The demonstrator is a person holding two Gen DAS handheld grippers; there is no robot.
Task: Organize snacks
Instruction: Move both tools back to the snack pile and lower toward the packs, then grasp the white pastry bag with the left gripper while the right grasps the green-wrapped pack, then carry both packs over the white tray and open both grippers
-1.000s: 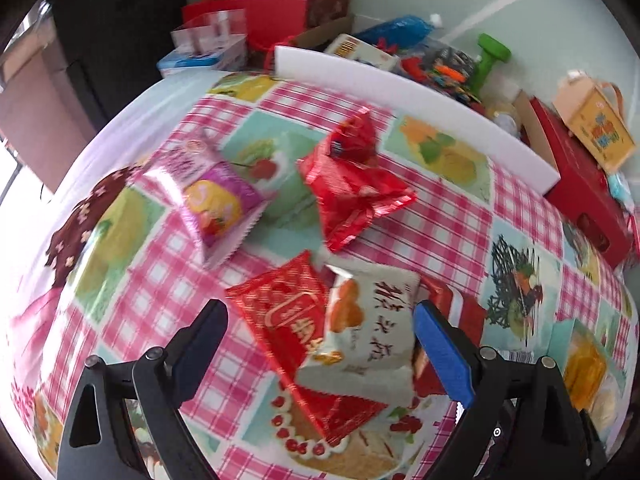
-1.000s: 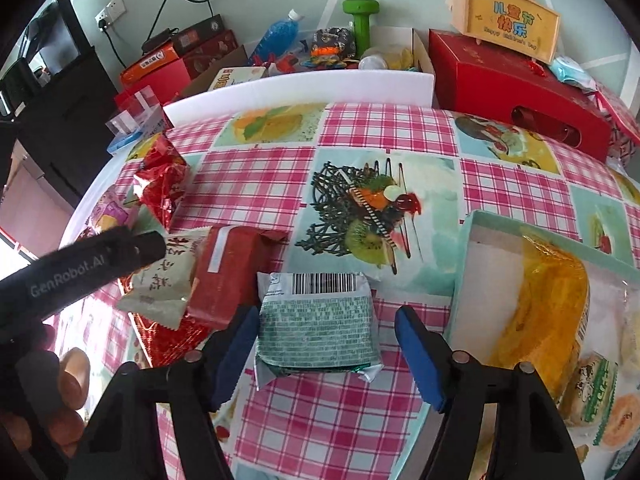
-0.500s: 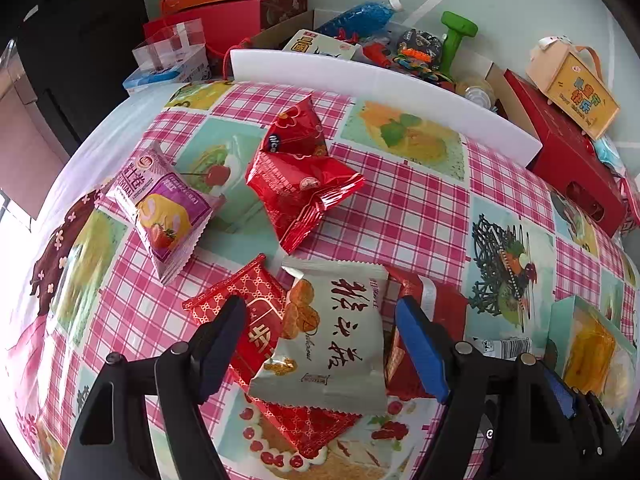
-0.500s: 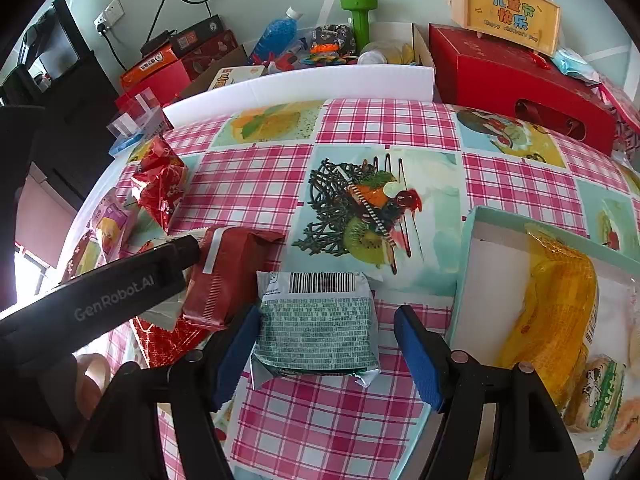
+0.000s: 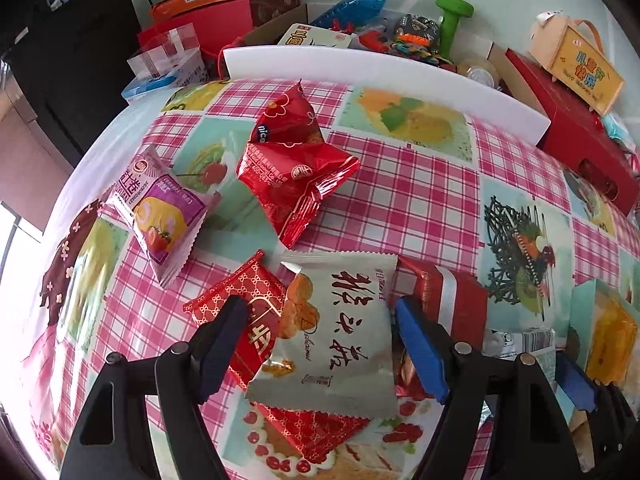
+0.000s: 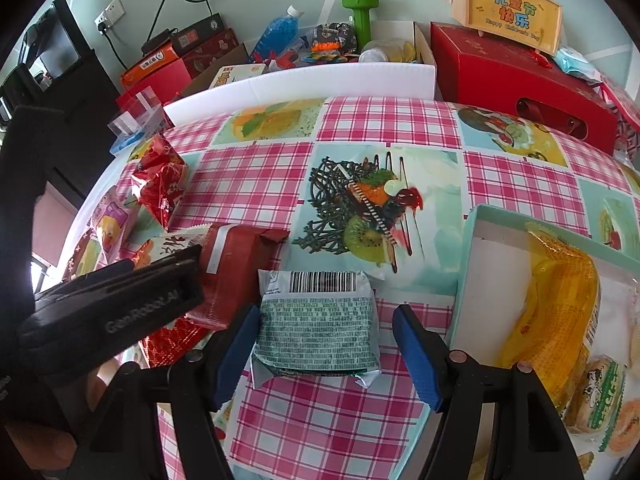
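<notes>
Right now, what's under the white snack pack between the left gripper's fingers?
The white pack lies on a red patterned pack, which sticks out at its left and bottom. A dark red pack sits at its right edge. The rest underneath is covered.

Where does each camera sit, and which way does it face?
Left wrist: on the left gripper, facing steeply down at the white packet between its fingers.
Right wrist: on the right gripper, facing down at the green packet; the left gripper and a hand show.
Shared: white packet, dark red packet, dumbbell.
</notes>
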